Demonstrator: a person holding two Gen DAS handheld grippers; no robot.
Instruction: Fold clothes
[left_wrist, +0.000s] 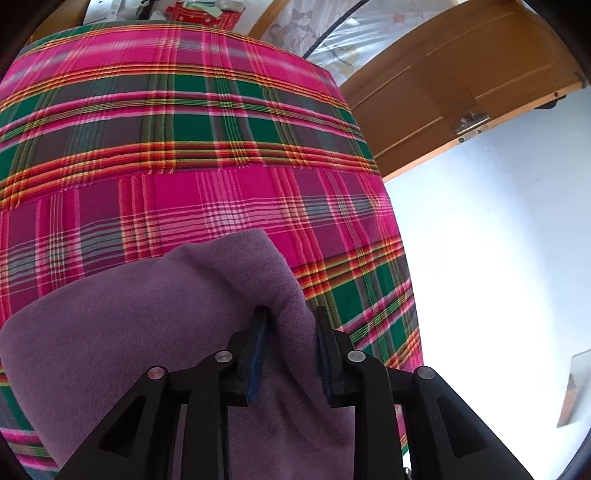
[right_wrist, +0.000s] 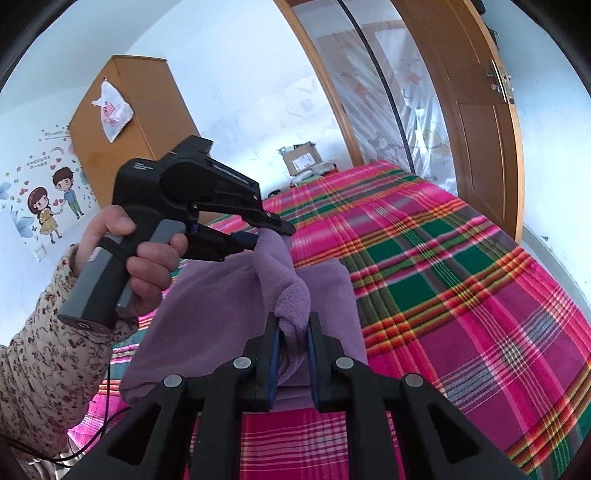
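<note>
1. I've got the purple fleece garment (left_wrist: 155, 332) up in both tools, hanging over the plaid bedspread (left_wrist: 192, 122) — pink, green and orange checks across the whole bed.

2. My left gripper (left_wrist: 291, 325): a fold of fleece sits between the blue pads (left_wrist: 256, 354). In its own view I see a gap on the right side of that fold, so the jaws look loosened rather than clamped (I cannot say for sure that either pad presses the cloth).

3. From the right wrist view, that same left gripper (right_wrist: 273, 230) shows side-on, with the person's left hand (right_wrist: 144, 258) wrapped round the grey handle, a floral sleeve (right_wrist: 44, 350) behind it. Cloth hangs down from its tips.

4. My right gripper (right_wrist: 293, 328) is pinching a bunched edge of the garment (right_wrist: 288, 291) — pads close together, fleece squeezed between them.

5. The garment drapes between the two tools, its lower part lying on the bedspread (right_wrist: 461, 280).

6. Beyond the bed: a wooden door (right_wrist: 476, 122), a wooden wardrobe (right_wrist: 140, 122) with a plastic bag (right_wrist: 112, 110) hanging on it, a cardboard box (right_wrist: 301, 160).
</note>
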